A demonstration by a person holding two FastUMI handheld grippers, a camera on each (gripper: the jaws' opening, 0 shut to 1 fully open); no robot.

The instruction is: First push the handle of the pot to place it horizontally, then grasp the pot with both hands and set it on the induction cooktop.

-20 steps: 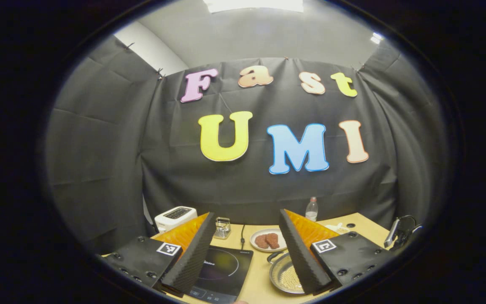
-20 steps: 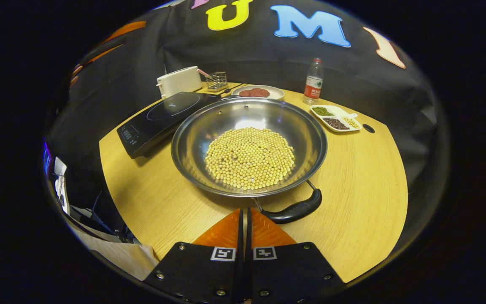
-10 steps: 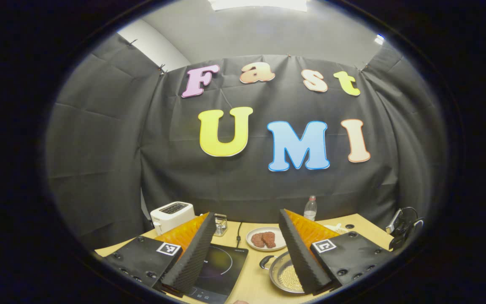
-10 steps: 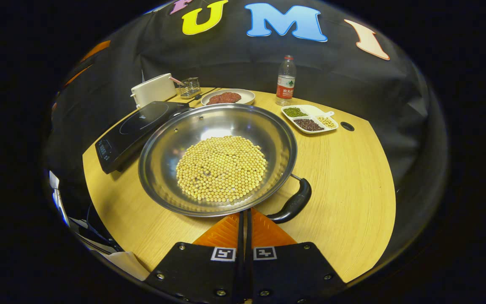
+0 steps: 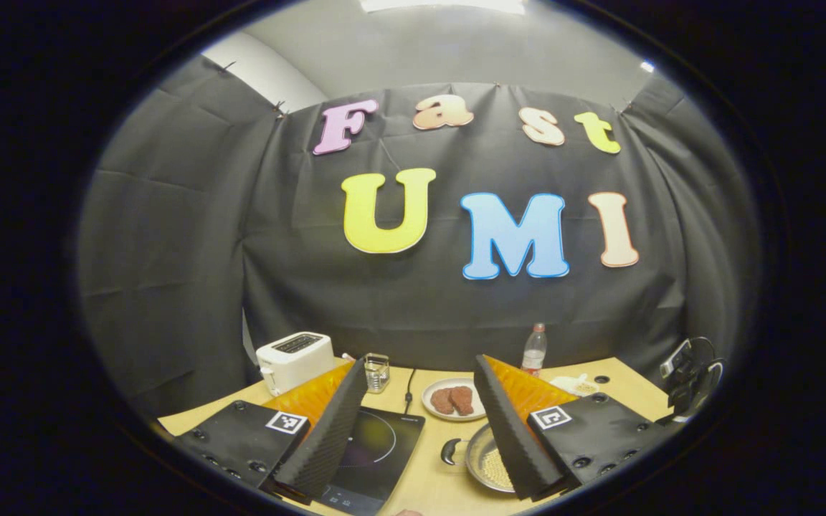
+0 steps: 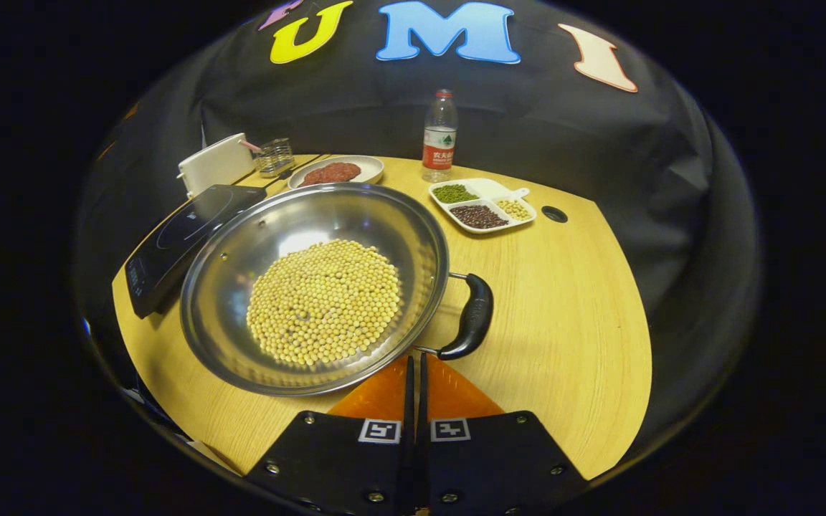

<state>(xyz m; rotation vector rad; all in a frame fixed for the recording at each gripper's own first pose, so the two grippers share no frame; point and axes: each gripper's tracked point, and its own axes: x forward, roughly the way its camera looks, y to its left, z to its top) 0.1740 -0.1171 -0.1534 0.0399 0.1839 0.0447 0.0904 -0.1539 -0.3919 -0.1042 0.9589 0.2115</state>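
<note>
Table [image 6: 571, 344]: round-edged wooden top, carries everything.

Pot [image 6: 255, 229]: big steel wok-type, mid-left of table in right gripper view, sits on the wood just beside the induction cooktop [image 6: 176, 240], not on it. Cooktop is black, at pot's far-left; pot rim overlaps its near edge in this view, can't tell if they touch. Soybeans [image 6: 323, 301] heaped in pot's bottom. Pot's black handle [image 6: 472, 319] sticks out on the right side of the rim, on two wire stems. In left gripper view a second small dark handle shows at pot's [image 5: 488, 466] left edge, facing the cooktop [image 5: 377, 448].

Right gripper [image 6: 416, 369]: low at table's near edge, orange fingers [image 6: 384, 390] pressed together w/ only a thin slit between, holding nothing. Tips sit right at pot rim's near side, just beside the handle's lower end; contact w/ rim or handle can't be told.

Left gripper [image 5: 420, 423]: raised above table, aimed at the booth wall, fingers [image 5: 327, 430] spread wide, nothing between them, touching nothing.

Smaller stuff at back: white toaster [image 6: 216, 165], water bottle [image 6: 439, 136], divided white dish w/ beans [image 6: 481, 206], plate w/ meat patties [image 6: 334, 172], small wire holder [image 6: 274, 156].
</note>
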